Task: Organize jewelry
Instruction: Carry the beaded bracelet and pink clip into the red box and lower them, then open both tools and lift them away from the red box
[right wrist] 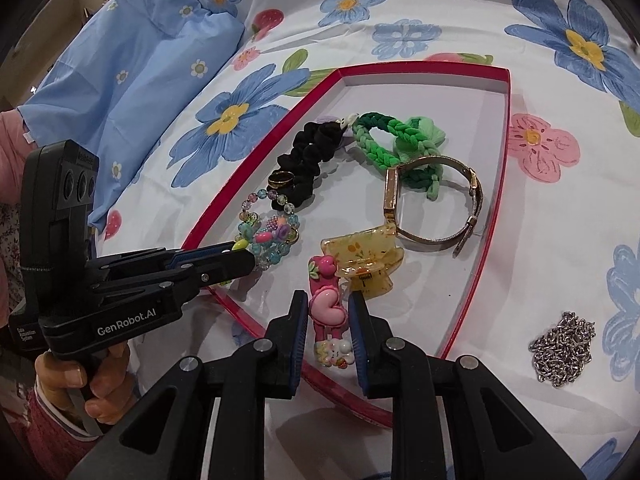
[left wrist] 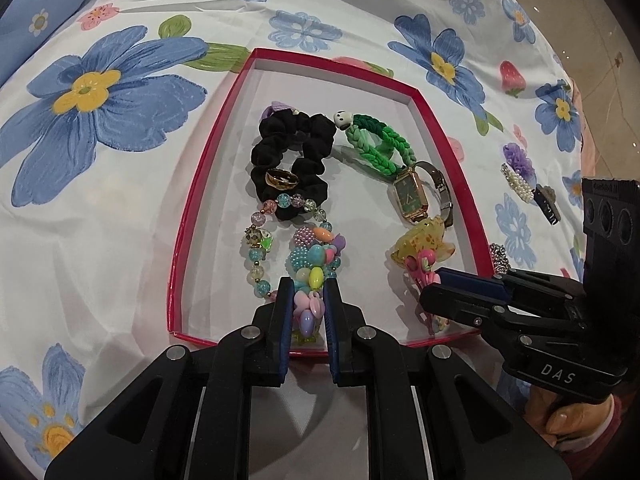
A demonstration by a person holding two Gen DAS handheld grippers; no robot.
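1. Pinched between the pads of the left claw (left wrist: 306,300): a chunky pastel bead bracelet (left wrist: 314,268), its far end resting on the floor of the red-rimmed tray (left wrist: 200,184).
2. Gripped by the right claw (right wrist: 329,312): a pink heart hair clip (right wrist: 328,308), jaws closed narrowly on its sides, low over the near end of that tray.
3. Just beyond the right claw's tips, touching the clip's far end: a yellow translucent claw clip (right wrist: 366,256).
4. Looped just past the left claw's tips, around the chunky bracelet: a thinner strand of clear coloured beads (left wrist: 260,240).
5. Farther ahead of the left claw: a black scrunchie (left wrist: 294,160) with a gold ring (left wrist: 282,179) lying on it.
6. Ahead of the right claw, past the yellow clip: a gold watch (left wrist: 412,196) with a green face, its mesh band curving toward the tray's wall.
7. Beyond the watch and overlapping its band: a green braided band (left wrist: 380,146) with a small white charm (left wrist: 341,118) at its end, beside the scrunchie.
8. Outside the tray, to the right of the right claw: a heap of silver chain (right wrist: 562,354) on the flowered cloth (left wrist: 100,140).
9. Also outside, right of the left claw and farther off: a pearl clip (left wrist: 518,182) and a purple flower piece (left wrist: 520,160).
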